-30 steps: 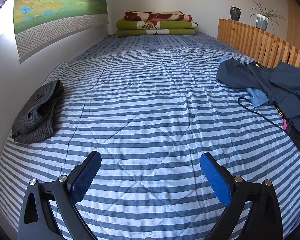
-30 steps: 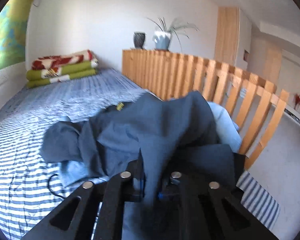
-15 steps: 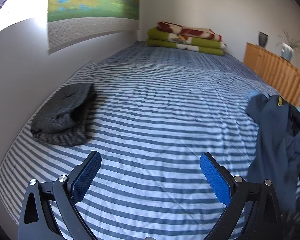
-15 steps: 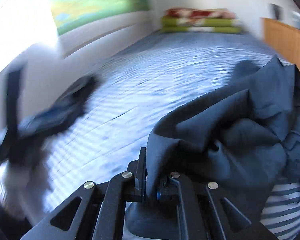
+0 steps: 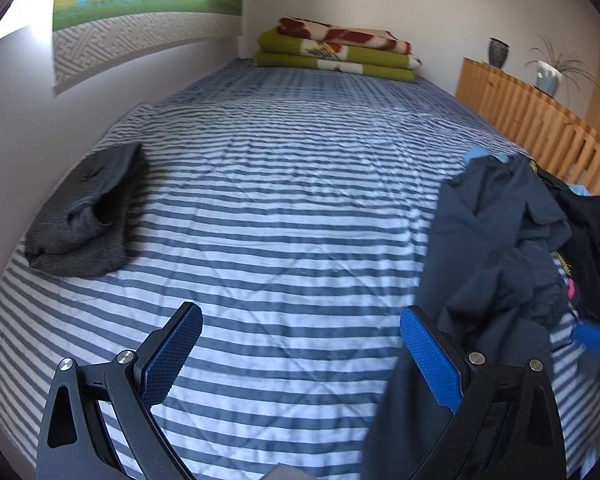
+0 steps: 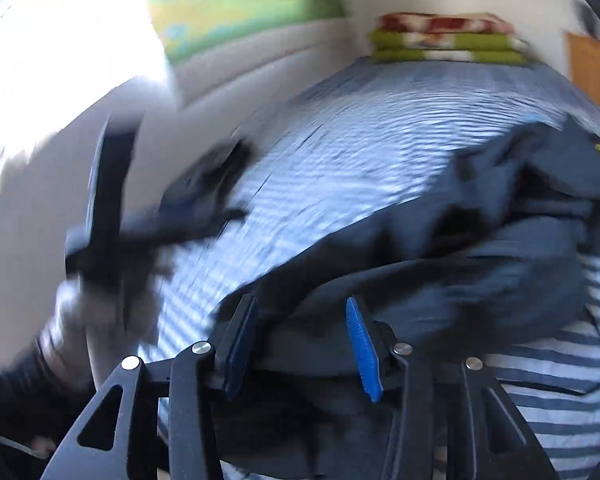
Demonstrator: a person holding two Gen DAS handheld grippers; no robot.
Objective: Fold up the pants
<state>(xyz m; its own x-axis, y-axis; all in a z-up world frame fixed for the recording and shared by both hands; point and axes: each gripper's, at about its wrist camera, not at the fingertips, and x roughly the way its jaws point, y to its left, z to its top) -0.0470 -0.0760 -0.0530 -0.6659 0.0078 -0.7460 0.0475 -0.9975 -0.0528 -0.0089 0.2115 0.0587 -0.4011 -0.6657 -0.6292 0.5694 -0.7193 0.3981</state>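
Dark blue pants [image 5: 496,240] lie crumpled on the right side of the striped bed [image 5: 292,184]. My left gripper [image 5: 300,314] hovers open over bare sheet, its right finger just left of the pants' near end. In the blurred right wrist view my right gripper [image 6: 300,304] is opening; the pants [image 6: 480,272] lie between and beyond its parted blue pads [image 6: 364,344], which no longer pinch the cloth. The left gripper's blurred body [image 6: 108,208] shows at the left there. A blue pad of the right gripper [image 5: 596,338] peeks in at the left wrist view's right edge.
A folded grey garment [image 5: 88,212] lies by the wall at the left. Folded green and red blankets [image 5: 336,52] sit at the far end. A wooden railing [image 5: 540,128] borders the right side, with more dark clothes [image 5: 592,224] heaped against it.
The right gripper swung left and down with the pants, pulling them toward the bed's middle, then its jaws parted off the cloth. The left gripper drifted a little and stayed open.
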